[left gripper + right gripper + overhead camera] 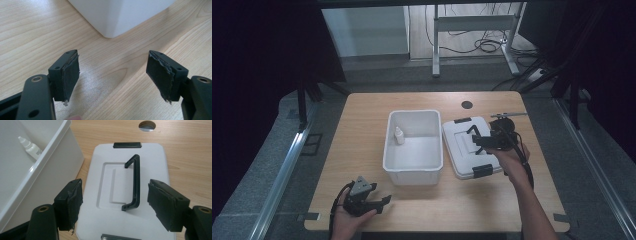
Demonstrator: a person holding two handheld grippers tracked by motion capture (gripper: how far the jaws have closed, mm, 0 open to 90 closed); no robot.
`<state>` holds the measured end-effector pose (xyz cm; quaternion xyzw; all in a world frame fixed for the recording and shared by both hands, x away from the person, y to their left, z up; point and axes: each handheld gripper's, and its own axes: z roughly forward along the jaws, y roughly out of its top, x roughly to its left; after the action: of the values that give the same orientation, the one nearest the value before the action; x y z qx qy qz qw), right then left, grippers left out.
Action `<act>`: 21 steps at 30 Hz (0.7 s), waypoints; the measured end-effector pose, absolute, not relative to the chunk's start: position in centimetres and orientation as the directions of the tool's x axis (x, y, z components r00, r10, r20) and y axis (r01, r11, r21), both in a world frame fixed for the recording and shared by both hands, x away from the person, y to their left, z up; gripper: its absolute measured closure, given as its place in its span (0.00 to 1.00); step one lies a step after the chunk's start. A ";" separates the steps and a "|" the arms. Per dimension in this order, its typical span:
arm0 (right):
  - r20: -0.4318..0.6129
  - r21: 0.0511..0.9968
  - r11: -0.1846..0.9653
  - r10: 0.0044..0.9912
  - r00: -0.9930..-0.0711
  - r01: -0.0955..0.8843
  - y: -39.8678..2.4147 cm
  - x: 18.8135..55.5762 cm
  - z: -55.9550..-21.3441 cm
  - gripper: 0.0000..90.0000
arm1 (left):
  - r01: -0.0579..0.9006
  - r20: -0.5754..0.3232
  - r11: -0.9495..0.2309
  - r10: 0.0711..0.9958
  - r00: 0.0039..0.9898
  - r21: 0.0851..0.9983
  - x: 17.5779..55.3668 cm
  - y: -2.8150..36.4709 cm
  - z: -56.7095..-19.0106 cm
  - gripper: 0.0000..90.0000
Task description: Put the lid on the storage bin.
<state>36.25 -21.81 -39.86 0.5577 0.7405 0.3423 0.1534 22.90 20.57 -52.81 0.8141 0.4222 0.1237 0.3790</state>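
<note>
A white plastic bin [413, 167] stands mid-table with a small white dropper bottle [399, 135] inside at its far left. Its white lid [462, 150] lies flat to the right, with a raised black handle [133, 182] and black latches [127, 145]. My right gripper [477, 137] hovers open above the lid, its jaws to either side of the handle's near end [113, 205]. The bottle [30, 147] lies in the bin [50, 150] off to the left of that view. My left gripper [382, 202] rests open near the front left table edge, empty, facing the bin's corner [112, 22].
The wooden table [362, 125] has a round cable hole [467, 104] at the back. A metal desk frame [472, 30] and cables lie on the floor beyond. A thin metal rod [509, 115] pokes out by the right gripper.
</note>
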 end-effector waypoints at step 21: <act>0.161 0.540 0.177 0.938 -0.308 0.823 -21.5 41.4 -40.8 0.45 | 0.589 -0.106 -0.365 0.782 0.614 0.721 22.8 20.5 -52.7 0.30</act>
<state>41.39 -21.55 -40.83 0.5790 0.7602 0.2758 0.1039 22.85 20.47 -52.74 0.8161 0.4200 0.1283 0.3756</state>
